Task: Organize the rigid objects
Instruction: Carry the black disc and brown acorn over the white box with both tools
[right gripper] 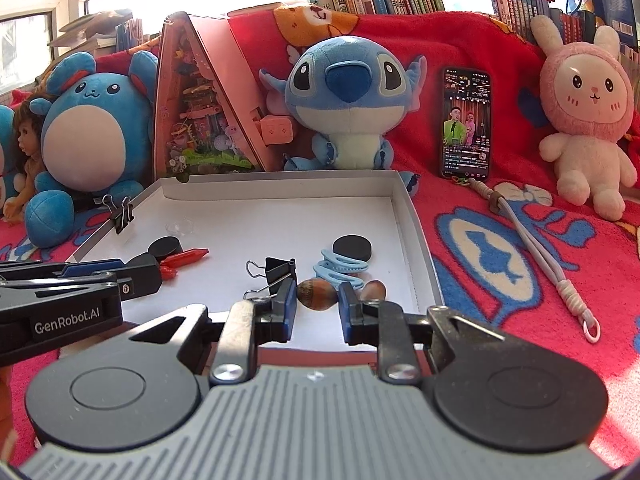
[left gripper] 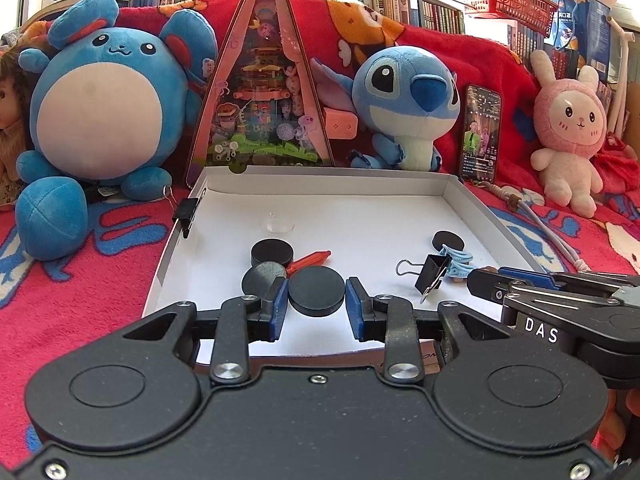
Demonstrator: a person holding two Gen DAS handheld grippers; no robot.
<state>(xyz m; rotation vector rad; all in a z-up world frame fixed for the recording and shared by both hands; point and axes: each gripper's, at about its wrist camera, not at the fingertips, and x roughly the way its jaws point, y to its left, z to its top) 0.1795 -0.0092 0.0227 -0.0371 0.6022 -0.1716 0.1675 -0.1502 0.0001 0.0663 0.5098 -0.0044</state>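
Note:
A white shallow box lies on a red blanket and holds small items. My left gripper is open, with its blue pads either side of a black disc. Two more black discs and a red crayon-like piece lie just beyond. My right gripper is open, its pads either side of a brown nut; a second nut lies right of it. A black binder clip, a light blue clip and another black disc lie ahead.
A binder clip is clipped on the box's left wall. A clear small lid lies in the box. Plush toys, a triangular pink box and a phone stand behind. A cord lies on the blanket at the right.

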